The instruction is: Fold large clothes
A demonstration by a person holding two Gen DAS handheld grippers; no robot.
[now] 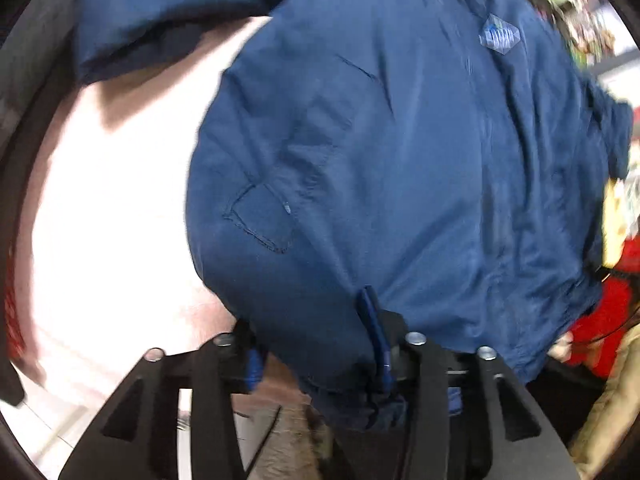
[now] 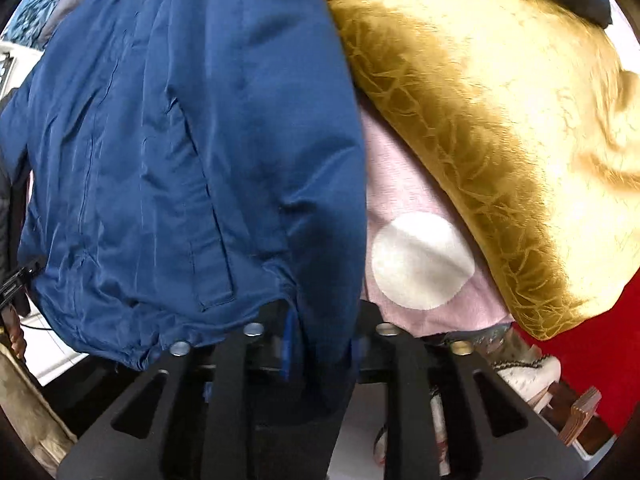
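Left view: left gripper [image 1: 320,354] clamped on bottom hem of blue jacket [image 1: 400,152], w/ cloth bunched between the pads; jacket spread out on pink blanket [image 1: 112,184], hem near the cam, collar & logo patch [image 1: 499,35] far away, so long way runs straight ahead. Could slip if only a thin bit of hem is pinched. Right view: right gripper [image 2: 320,350] clamped on the other hem corner of blue jacket [image 2: 180,140], beside gold pillow [image 2: 500,120]. Could snag the pillow or fold crooked if hands pull unevenly
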